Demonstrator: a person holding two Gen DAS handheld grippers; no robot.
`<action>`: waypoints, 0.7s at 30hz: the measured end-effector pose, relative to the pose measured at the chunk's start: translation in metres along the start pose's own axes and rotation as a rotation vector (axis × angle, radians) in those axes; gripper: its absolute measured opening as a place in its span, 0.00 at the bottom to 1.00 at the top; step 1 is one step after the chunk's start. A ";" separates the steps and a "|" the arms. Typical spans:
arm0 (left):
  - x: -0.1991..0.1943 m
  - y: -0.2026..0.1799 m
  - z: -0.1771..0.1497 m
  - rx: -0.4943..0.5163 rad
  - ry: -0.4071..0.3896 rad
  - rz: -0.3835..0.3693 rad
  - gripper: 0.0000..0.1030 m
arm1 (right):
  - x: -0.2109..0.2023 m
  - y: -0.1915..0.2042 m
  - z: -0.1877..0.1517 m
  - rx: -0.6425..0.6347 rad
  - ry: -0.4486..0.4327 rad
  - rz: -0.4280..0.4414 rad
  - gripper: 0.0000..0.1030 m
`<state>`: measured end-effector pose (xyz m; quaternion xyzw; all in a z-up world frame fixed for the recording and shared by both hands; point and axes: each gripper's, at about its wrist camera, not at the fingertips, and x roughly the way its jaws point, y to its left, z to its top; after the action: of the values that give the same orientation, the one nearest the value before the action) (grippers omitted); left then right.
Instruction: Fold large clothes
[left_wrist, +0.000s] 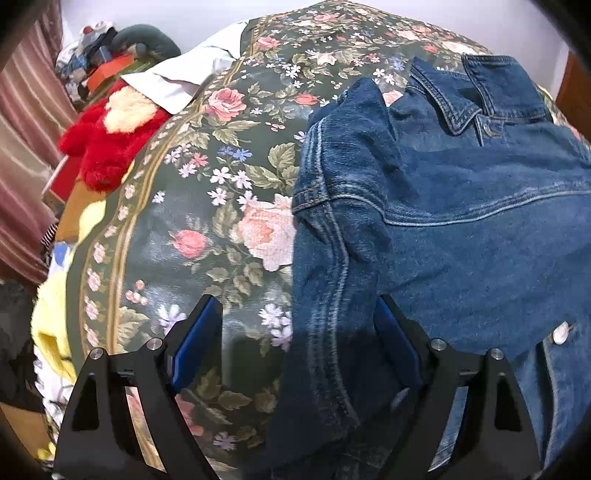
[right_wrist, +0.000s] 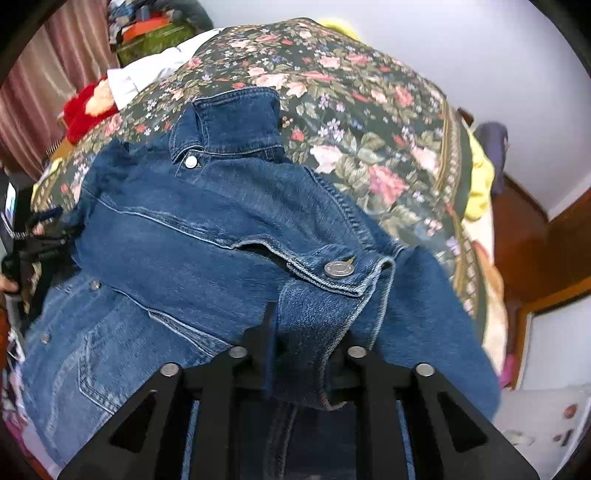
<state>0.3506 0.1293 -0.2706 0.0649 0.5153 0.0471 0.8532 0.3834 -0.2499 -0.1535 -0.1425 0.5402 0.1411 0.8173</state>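
Note:
A blue denim jacket (left_wrist: 461, 221) lies on a dark floral bedspread (left_wrist: 221, 184), collar toward the far side. My left gripper (left_wrist: 297, 306) stands open wide over the jacket's left edge. A folded strip of denim runs between its blue pads without either pad pressing it. In the right wrist view the jacket (right_wrist: 184, 229) fills the middle, a sleeve folded across it. Its buttoned cuff (right_wrist: 332, 280) is bunched between the fingers of my right gripper (right_wrist: 310, 332), which is shut on it. The cloth hides the right fingertip.
A red plush toy (left_wrist: 107, 147), a white cloth (left_wrist: 184, 74) and piled clutter (left_wrist: 96, 48) lie at the bed's far left by a striped curtain (left_wrist: 22, 147). A yellow blanket (right_wrist: 480, 177) hangs off the right side. Wooden floor (right_wrist: 524, 240) lies beyond the bed.

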 end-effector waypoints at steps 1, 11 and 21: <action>0.001 0.001 -0.001 0.007 -0.002 0.007 0.88 | -0.003 0.001 0.000 -0.018 -0.010 -0.044 0.38; -0.039 0.012 0.024 -0.030 -0.093 -0.046 0.87 | -0.051 -0.036 0.005 0.094 -0.149 -0.068 0.63; 0.017 0.029 0.094 -0.093 -0.008 -0.102 0.87 | 0.012 0.000 0.051 0.191 -0.085 0.147 0.63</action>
<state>0.4417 0.1547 -0.2372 -0.0009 0.5116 0.0269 0.8588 0.4309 -0.2293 -0.1450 -0.0180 0.5251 0.1548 0.8366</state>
